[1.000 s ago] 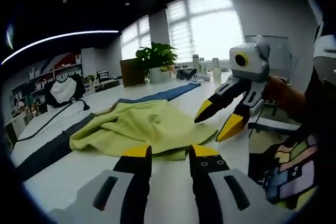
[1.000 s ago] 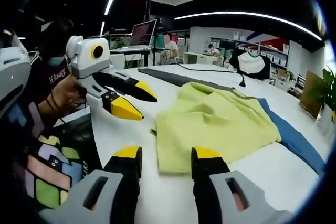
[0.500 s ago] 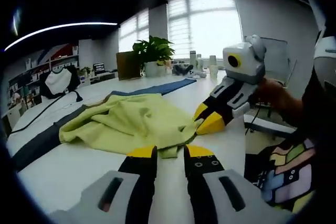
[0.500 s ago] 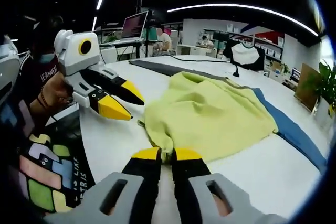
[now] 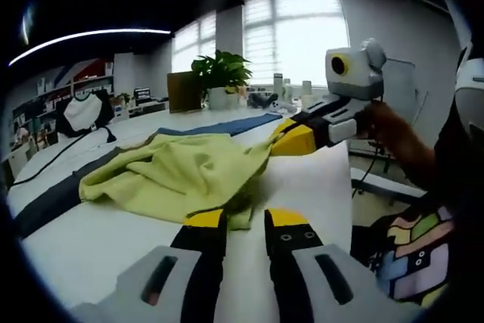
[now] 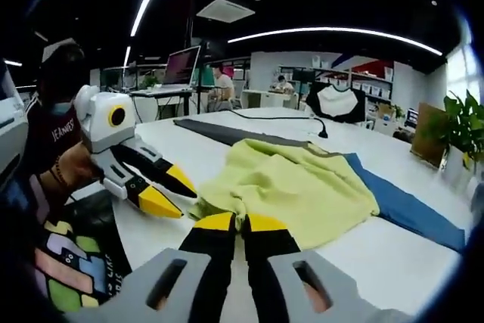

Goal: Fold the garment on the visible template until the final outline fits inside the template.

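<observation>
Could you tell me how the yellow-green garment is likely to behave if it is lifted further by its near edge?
The yellow-green garment will probably drape limply: it already lies in soft folds on the white table. It looks thin and light, so the right hand-held gripper, shut on its near edge, should raise it easily. The rest will likely drag and bunch rather than hold its shape.

Yellow-green garment (image 5: 181, 175), rumpled on white tabletop (image 5: 83, 251); near hem between left hand-held gripper (image 5: 243, 221) jaws. Right hand-held gripper (image 5: 296, 140) lifts corner. Blue template (image 5: 227, 125) beneath.
</observation>
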`<state>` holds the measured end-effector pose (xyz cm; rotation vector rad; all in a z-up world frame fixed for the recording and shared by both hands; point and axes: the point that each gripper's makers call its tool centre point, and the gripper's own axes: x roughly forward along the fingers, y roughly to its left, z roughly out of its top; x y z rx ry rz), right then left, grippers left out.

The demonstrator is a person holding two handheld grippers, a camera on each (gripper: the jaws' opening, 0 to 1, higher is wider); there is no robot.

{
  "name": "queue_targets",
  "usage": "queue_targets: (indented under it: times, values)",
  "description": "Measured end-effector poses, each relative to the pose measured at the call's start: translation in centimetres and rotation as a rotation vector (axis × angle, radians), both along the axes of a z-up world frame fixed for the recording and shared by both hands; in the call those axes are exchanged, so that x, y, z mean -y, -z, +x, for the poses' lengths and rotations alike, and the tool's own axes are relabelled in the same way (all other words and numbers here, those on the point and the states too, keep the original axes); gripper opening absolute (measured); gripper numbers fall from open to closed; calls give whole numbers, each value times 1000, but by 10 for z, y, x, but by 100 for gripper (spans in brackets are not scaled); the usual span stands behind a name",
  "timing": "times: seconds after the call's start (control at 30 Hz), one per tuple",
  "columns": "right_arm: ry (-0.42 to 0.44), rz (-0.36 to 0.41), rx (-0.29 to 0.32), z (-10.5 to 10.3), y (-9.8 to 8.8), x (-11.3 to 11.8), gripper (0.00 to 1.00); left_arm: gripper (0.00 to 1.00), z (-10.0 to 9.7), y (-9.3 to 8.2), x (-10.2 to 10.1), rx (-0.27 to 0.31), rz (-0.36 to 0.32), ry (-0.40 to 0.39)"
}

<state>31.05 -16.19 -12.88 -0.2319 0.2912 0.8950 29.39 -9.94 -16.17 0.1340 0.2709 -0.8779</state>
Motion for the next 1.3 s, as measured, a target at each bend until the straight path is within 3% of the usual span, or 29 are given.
queue_targets:
  times: [0.2,0.33,0.57,0.7,0.77,0.83,0.9,1.07,1.17,1.3]
  values:
    - [54,82,39,15,-26,13,2,21,2,-2,7,-13,-5,-1]
    - [71,84,76,22,-40,19,2,21,4,5,3,-11,41,-22]
    - [133,90,172,43,-80,46,2,19,5,2,7,-30,16,-10]
    - [162,113,199,49,-97,58,2,19,10,6,13,-36,44,-3]
    - [174,113,217,50,-102,62,2,19,12,7,16,-43,45,5]
    - [182,119,227,50,-107,66,2,18,9,13,19,-89,60,25]
    - [186,124,228,51,-109,69,2,18,13,11,19,-68,68,10]
    - [203,132,227,53,-109,73,2,13,16,16,18,-79,73,-10]
    - [205,135,226,54,-109,76,2,12,16,17,18,-48,97,-1]
    - [218,142,222,54,-107,80,2,8,19,17,15,-38,80,-15]
